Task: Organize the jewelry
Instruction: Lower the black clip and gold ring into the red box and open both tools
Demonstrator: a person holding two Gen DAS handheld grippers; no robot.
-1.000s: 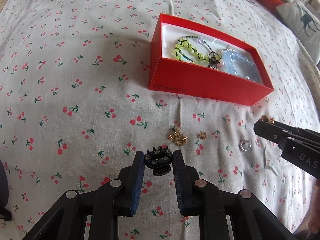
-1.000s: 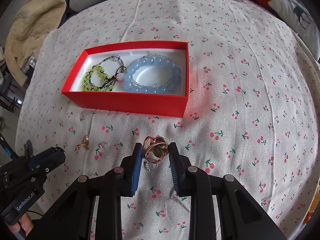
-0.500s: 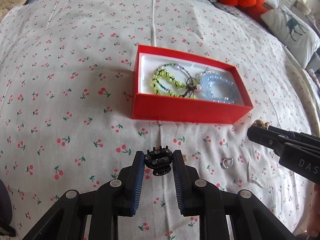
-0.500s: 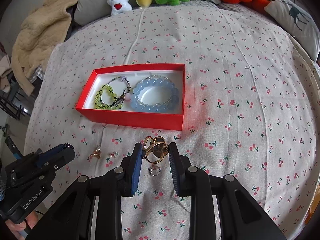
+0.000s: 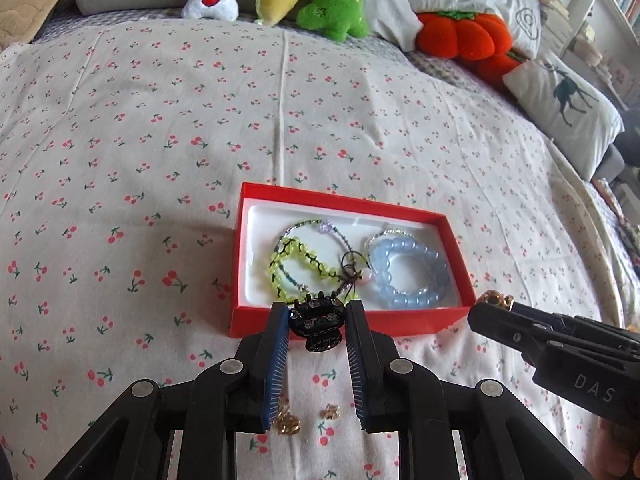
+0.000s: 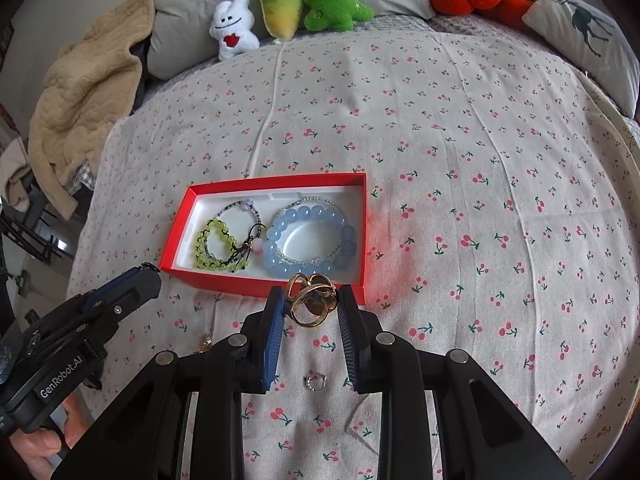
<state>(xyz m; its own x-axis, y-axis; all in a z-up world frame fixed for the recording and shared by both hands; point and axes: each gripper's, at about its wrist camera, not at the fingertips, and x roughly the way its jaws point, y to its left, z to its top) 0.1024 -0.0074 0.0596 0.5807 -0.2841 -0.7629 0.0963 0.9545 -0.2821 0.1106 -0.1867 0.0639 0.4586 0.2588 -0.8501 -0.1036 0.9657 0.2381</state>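
Both grippers have risen toward the box [image 5: 348, 322]: left [image 5: 318, 326] clamps the clip [image 5: 316, 320], right [image 6: 310, 306] clamps the brooch [image 6: 312, 300]; 2 drops remain.

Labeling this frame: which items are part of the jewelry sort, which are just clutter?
Job:
red box
blue bead bracelet
green bead bracelet
black hair claw
gold ring piece
silver ring
gold charms

Clutter:
plush toys
deer pillow
tan blanket

Bright soft daylight, sharp focus, heavy fisheye edge distortion.

Right gripper [image 6: 311, 306] clamps gold ring [image 6: 311, 303] (raised).
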